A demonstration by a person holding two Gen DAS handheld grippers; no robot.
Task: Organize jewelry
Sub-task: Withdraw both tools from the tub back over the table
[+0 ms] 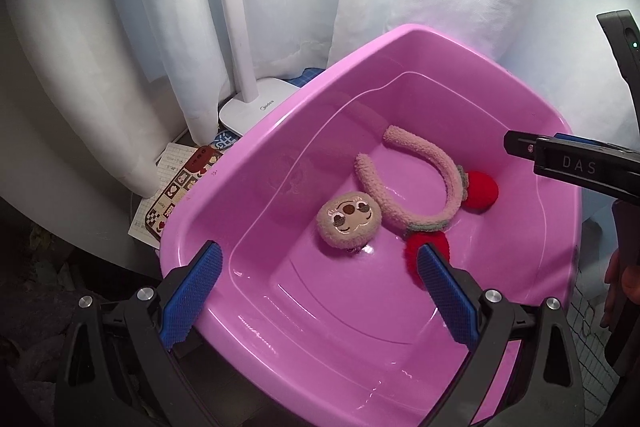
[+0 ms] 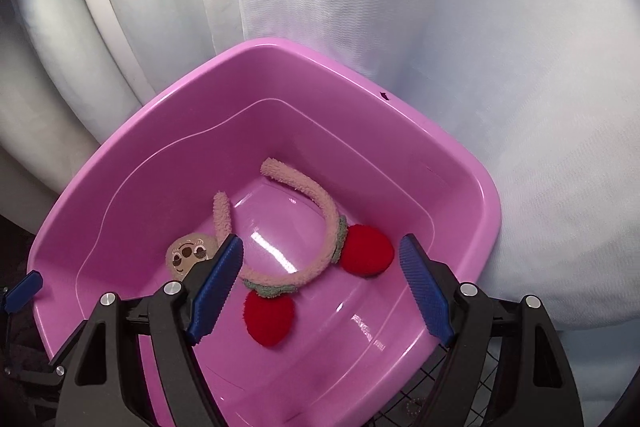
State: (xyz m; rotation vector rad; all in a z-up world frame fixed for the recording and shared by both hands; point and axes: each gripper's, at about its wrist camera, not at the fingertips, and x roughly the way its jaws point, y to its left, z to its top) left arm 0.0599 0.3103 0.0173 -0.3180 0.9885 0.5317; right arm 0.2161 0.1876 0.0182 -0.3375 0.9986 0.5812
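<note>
Headband (image 1: 416, 179), a fuzzy pale-pink U-shaped band, lay on the floor of a pink basin (image 1: 400, 55), its two open ends pointing toward the far wall. Two round red pom-poms (image 2: 365, 247) with grey-green fuzzy collars were attached along its curved part, one near the right side and one nearer the front. A round plush face (image 1: 349, 222), beige with stitched eyes and a smile, rested just beside the band's left arm, touching it. The basin was smooth, glossy plastic with rounded corners and a wide rim, and light glinted off its floor. Left gripper (image 1: 320, 291) hovered over the near rim with its blue ribbed pads (image 1: 192, 293) spread wide, holding nothing. Right gripper (image 2: 320, 287) likewise stood apart and unloaded above the front pom-pom, its left pad partly hiding the plush face. White curtains (image 1: 120, 27) hung behind the basin; a white lamp base (image 1: 256, 103) and a patterned card (image 1: 176, 187) lay left of it.
</note>
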